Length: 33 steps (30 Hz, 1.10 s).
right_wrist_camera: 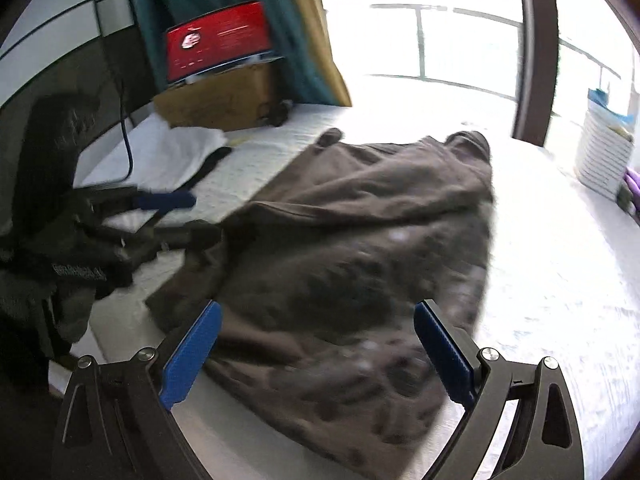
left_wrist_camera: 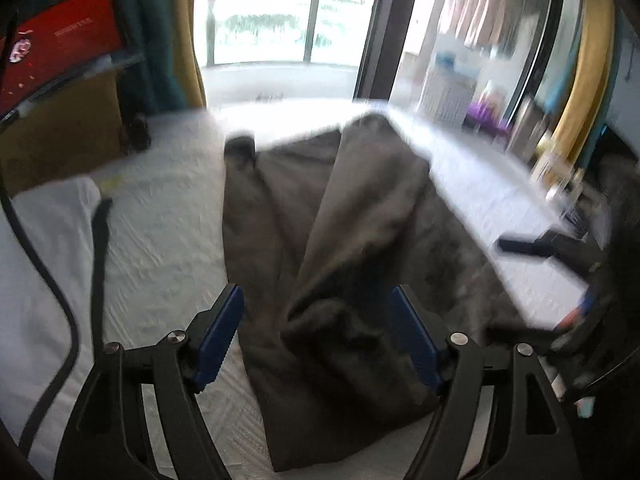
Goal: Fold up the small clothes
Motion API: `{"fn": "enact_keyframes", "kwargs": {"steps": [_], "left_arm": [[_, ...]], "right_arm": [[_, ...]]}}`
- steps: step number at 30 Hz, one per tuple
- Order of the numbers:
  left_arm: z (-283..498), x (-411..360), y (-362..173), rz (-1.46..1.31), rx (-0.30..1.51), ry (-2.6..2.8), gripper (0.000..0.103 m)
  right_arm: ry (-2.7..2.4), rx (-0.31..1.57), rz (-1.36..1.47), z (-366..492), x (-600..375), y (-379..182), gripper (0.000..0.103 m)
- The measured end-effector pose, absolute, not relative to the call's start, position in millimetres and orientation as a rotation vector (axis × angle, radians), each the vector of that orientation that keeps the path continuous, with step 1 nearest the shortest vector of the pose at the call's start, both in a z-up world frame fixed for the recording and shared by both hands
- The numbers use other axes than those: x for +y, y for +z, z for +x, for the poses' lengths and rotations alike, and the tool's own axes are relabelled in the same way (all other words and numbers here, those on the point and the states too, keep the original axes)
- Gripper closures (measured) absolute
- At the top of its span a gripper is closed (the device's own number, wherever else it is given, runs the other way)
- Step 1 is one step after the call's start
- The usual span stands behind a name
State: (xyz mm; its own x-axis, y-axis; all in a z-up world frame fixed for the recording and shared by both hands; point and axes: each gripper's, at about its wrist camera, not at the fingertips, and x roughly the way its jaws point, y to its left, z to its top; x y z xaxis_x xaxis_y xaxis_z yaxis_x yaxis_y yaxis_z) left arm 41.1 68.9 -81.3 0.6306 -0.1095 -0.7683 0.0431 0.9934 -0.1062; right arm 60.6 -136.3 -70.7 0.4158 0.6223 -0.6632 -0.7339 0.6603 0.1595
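Note:
A dark brown garment (left_wrist_camera: 332, 216) lies rumpled on the white mattress (left_wrist_camera: 160, 240), with one side folded over along its length. In the left wrist view my left gripper (left_wrist_camera: 317, 292) hovers over the garment's near end. Its blue pads stand apart and press on nothing. The right wrist view shows the same garment (right_wrist_camera: 352, 232) spread ahead of my right gripper (right_wrist_camera: 318, 308), which is wide open just above the cloth's near edge. My left gripper (right_wrist_camera: 188, 218) also shows there at the garment's left corner, held by a dark-gloved hand (right_wrist_camera: 68, 264).
A white cloth (right_wrist_camera: 180, 152) with a black cable (right_wrist_camera: 127, 148) over it lies at the mattress's far left. A cardboard box (right_wrist_camera: 216, 98) with a red box (right_wrist_camera: 218, 40) on top stands behind it. A white basket (right_wrist_camera: 604, 156) sits by the window on the right.

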Motion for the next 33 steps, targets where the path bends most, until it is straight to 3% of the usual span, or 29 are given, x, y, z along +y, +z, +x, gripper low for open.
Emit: {"fn": "enact_keyframes", "kwargs": {"steps": [14, 19, 25, 33], "left_arm": [[0, 88, -106, -0.082, 0.984, 0.092, 0.024], [-12, 97, -78, -0.105, 0.870, 0.156, 0.024], [4, 91, -45, -0.122, 0.772, 0.160, 0.024], [62, 36, -48, 0.019, 0.808, 0.034, 0.024]], "right_arm": [[0.787, 0.780, -0.198, 67, -153, -99, 0.005], [0.788, 0.786, -0.189, 75, -160, -102, 0.005], [0.776, 0.779, -0.165, 92, -174, -99, 0.005], [0.718, 0.776, -0.114, 128, -202, -94, 0.005]]}}
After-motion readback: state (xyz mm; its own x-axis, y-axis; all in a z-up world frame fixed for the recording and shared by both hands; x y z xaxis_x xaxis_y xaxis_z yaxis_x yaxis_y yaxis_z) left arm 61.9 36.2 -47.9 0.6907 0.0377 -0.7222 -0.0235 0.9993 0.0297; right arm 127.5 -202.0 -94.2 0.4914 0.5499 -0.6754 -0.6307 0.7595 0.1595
